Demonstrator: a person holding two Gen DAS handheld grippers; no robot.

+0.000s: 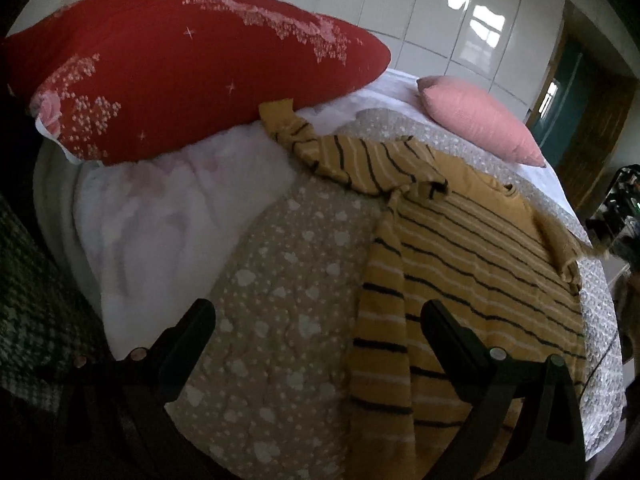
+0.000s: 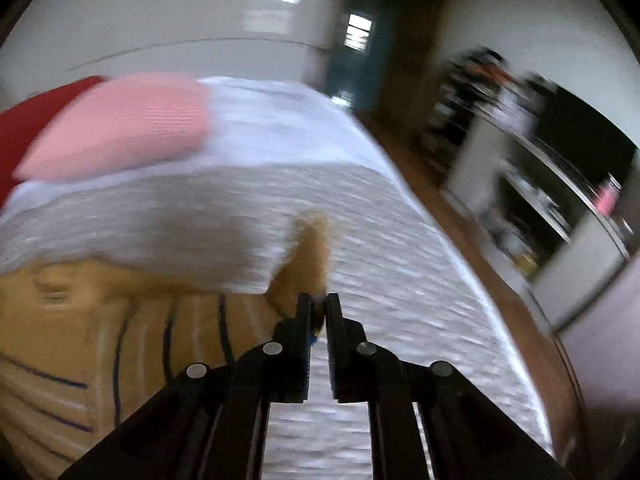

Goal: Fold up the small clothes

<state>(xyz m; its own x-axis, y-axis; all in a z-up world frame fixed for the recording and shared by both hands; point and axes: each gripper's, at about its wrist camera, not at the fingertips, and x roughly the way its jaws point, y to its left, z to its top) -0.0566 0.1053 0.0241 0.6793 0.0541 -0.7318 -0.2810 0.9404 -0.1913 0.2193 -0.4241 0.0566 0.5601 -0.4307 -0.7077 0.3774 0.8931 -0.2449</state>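
Observation:
A small yellow sweater with dark and white stripes (image 1: pixel 472 248) lies spread on a beige patterned quilt (image 1: pixel 280 280) on the bed. One sleeve (image 1: pixel 320 148) stretches toward the red pillow. My left gripper (image 1: pixel 320 316) is open and empty, hovering above the sweater's near left edge. In the blurred right wrist view, my right gripper (image 2: pixel 319 304) is shut on the yellow sleeve (image 2: pixel 310 256) at the sweater's (image 2: pixel 120 340) right side. The other gripper shows faintly at the right edge of the left wrist view (image 1: pixel 624 200).
A big red pillow (image 1: pixel 180 80) and a pink cushion (image 1: pixel 480 120) lie at the head of the bed. A white blanket (image 1: pixel 168 208) lies at the left. The bed edge (image 2: pixel 460 264) drops to a wooden floor, with shelves (image 2: pixel 540 208) beyond.

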